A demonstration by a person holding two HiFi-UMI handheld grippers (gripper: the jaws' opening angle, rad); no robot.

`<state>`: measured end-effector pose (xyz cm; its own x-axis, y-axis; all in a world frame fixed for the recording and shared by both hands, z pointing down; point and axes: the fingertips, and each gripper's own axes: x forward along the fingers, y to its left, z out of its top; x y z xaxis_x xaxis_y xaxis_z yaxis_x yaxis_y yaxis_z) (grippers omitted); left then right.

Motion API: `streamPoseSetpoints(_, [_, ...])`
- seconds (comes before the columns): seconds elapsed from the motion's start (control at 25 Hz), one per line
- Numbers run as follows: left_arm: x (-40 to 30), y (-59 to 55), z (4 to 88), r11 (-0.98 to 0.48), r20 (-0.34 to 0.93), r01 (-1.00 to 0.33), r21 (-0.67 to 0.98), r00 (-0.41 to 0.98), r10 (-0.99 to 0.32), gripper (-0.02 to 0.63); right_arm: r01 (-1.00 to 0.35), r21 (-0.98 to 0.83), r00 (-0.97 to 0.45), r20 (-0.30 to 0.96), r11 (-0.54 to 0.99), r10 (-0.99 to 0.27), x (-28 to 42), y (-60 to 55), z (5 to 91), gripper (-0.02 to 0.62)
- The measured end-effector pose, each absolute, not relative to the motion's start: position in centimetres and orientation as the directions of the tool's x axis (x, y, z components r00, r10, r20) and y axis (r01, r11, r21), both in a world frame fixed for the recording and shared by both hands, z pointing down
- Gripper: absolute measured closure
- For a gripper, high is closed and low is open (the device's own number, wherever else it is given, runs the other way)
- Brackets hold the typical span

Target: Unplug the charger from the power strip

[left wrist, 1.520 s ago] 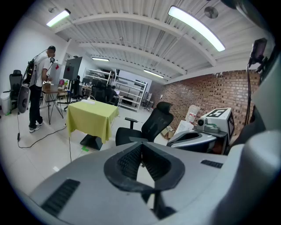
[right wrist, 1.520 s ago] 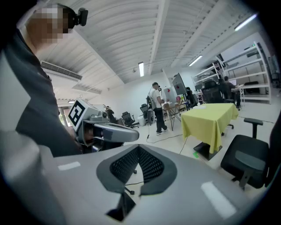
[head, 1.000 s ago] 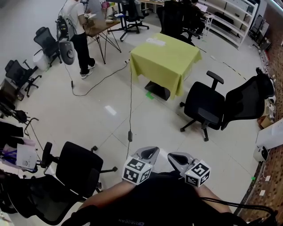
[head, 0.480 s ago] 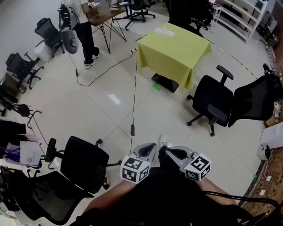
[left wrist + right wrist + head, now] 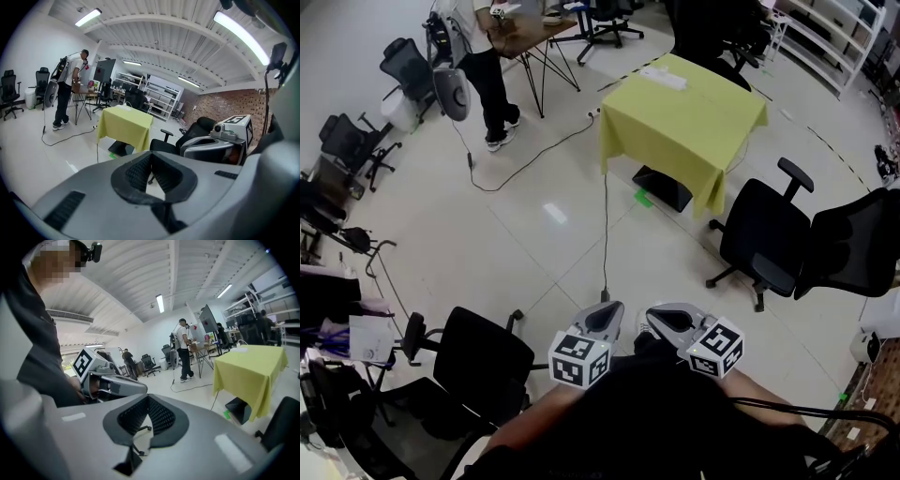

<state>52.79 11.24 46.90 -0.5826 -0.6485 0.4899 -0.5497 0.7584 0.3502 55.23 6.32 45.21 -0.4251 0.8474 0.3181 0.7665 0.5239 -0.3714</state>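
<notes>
Though it was too small to make out in detail, a white oblong thing that looked like the power strip lay on the far part of the square table, which was covered by a yellow cloth. No charger could be picked out on it. A thin dark cable dropped from the table's near-left corner and ran straight across the pale floor toward the person, and its near end was lost behind the left gripper. A second cable curved over the floor from that same corner toward a standing person beside a wooden desk.

Two black office chairs stood just right of the table, and another black chair stood close on the near left.

Both grippers were held low in front of the person's dark-sleeved arms, side by side and well apart from the table. In its own view the left gripper's ribbed pads met at the tips with nothing between them, and only floor showed through the gap behind. The right gripper was the same, its jaws fully together, gripping nothing and touching nothing. Each gripper's marker cube showed at the edge of the other's view.
</notes>
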Motion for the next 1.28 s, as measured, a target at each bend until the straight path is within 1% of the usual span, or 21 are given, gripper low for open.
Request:
streamPoseSetpoints(0.2, [45.9,10.3,45.4,0.789,0.485,-0.549,0.276,-0.629,-0.608,0.598,0.795,-0.364,-0.4,0.287,0.486,0.87,48.3,5.4,44.2,0.594])
streamPoseSetpoints(0.36, [41.8,7.5,45.7,0.779,0.473,-0.568,0.265,-0.627,-0.619,0.598,0.799,-0.361,-0.4,0.279,0.481,0.873,44.2,3.4,44.8,0.594])
streamPoseSetpoints(0.68, [36.3,5.0,45.8,0.733,0.495,-0.619,0.281,-0.561,-0.664,0.598,0.716,-0.422,-0.486,0.271,0.556,0.831,39.1,0.3,45.5,0.594])
streamPoseSetpoints(0.88, [33.2,3.2,47.4,0.69,0.506,-0.653,0.312,-0.501,-0.702,0.598,0.668,-0.422,-0.544,0.285,0.613,0.789,36.0,-1.7,46.4,0.594])
streamPoseSetpoints(1.08, [27.5,2.1,47.4,0.633,0.474,-0.702,0.327,-0.458,-0.752,0.598,0.621,-0.401,-0.597,0.315,0.674,0.738,30.9,-2.6,46.8,0.594])
streamPoseSetpoints(1.28, [20.4,4.2,45.7,0.615,0.445,-0.711,0.342,-0.454,-0.772,0.598,0.627,-0.356,-0.601,0.344,0.693,0.721,24.2,0.2,45.2,0.594])
